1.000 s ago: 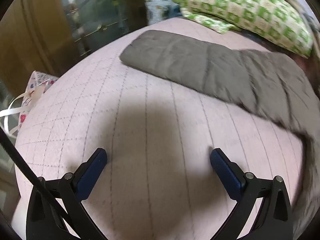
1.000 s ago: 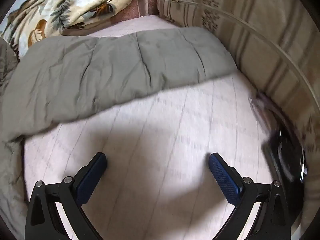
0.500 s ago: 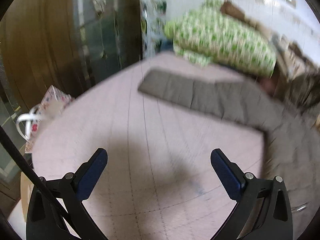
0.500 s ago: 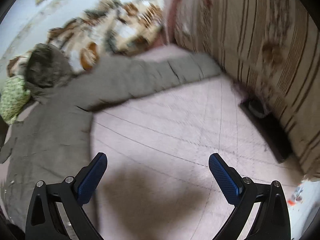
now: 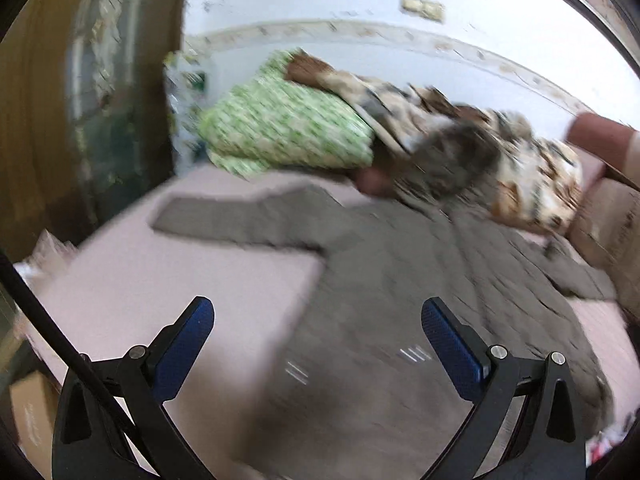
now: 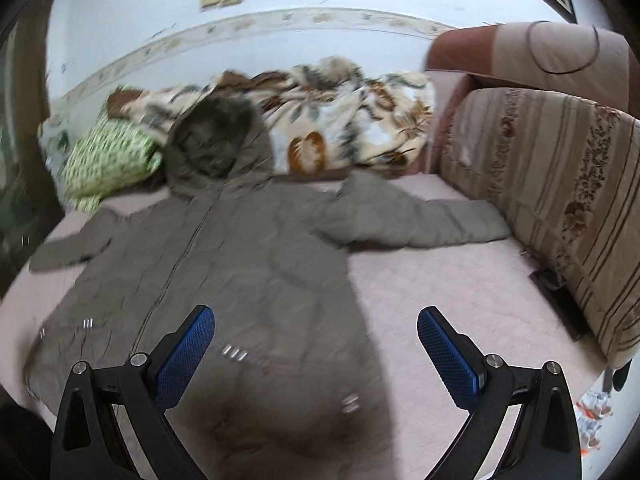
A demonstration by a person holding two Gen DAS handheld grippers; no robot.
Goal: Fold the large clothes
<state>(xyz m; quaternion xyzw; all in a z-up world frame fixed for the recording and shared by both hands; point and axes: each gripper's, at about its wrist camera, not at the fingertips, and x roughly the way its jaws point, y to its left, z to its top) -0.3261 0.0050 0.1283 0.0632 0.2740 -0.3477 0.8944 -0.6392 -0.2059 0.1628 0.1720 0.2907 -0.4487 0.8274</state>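
A large grey-brown padded hooded coat (image 6: 248, 264) lies spread flat on the pink quilted bed (image 6: 432, 304), front up, both sleeves stretched out to the sides and the fur-trimmed hood (image 6: 216, 140) at the far end. It also shows in the left wrist view (image 5: 400, 288), with its left sleeve (image 5: 224, 220) lying flat. My left gripper (image 5: 318, 336) is open and empty, above the coat's lower left part. My right gripper (image 6: 316, 340) is open and empty, above the coat's lower right edge. Both views are blurred.
A green patterned pillow (image 5: 280, 132) and a leaf-print blanket (image 6: 352, 116) lie at the bed's far end by the wall. A striped cushion (image 6: 552, 192) stands along the right side. A wooden wardrobe (image 5: 80, 92) stands to the left. A cardboard box (image 5: 32, 412) sits low left.
Both grippers have pulled back and up from the sleeves toward the coat's lower end. The whole coat now shows in both views. Both grippers stay open.
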